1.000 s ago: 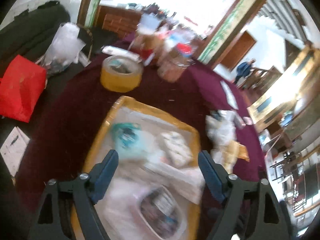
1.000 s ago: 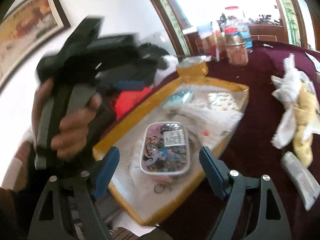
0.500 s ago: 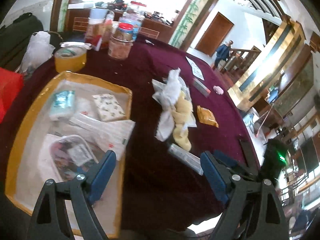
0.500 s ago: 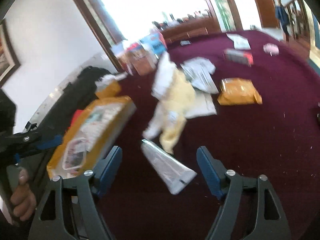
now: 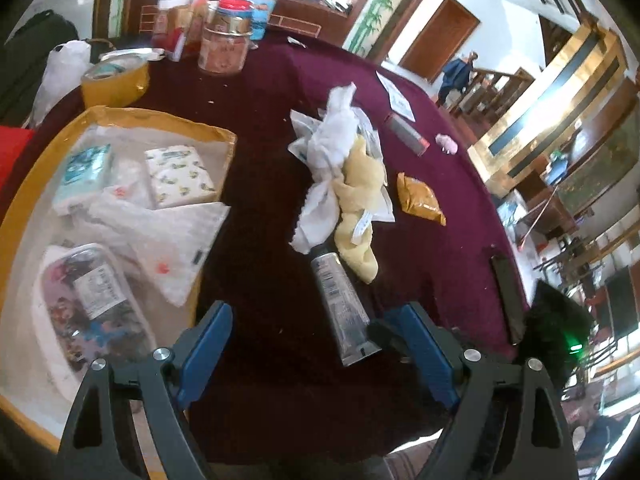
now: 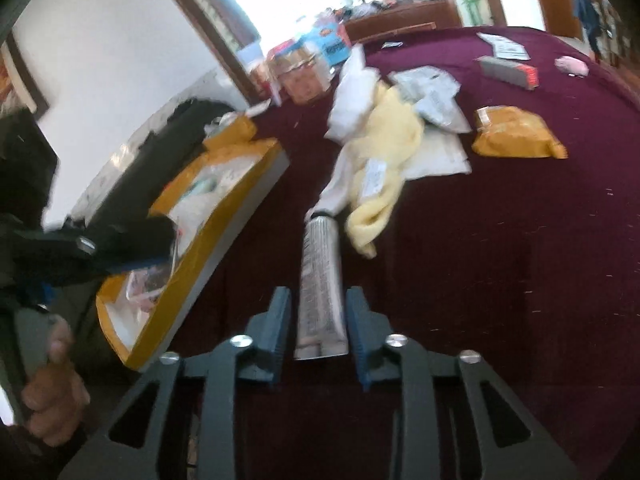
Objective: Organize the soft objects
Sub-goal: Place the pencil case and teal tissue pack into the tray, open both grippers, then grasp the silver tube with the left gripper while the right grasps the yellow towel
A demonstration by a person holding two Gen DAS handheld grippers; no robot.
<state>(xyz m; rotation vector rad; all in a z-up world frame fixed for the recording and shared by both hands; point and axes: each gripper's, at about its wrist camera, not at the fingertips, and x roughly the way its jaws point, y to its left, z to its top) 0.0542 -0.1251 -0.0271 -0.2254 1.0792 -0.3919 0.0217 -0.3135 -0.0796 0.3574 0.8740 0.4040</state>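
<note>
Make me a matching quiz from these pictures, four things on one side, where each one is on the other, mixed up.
Things:
1. silver tube
2. yellow cloth
3. tissue pack
4. tape roll

Places:
A. inside the yellow tray
B. between the right gripper fingers
C. beyond the tray's far edge, near the jars
D. heaped with white cloths mid-table

Pairs: 1-B, 2-D, 3-A, 4-C

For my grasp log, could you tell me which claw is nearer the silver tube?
Right. The right claw straddles the silver tube at its crimped end; the left claw hangs open, farther back.
</note>
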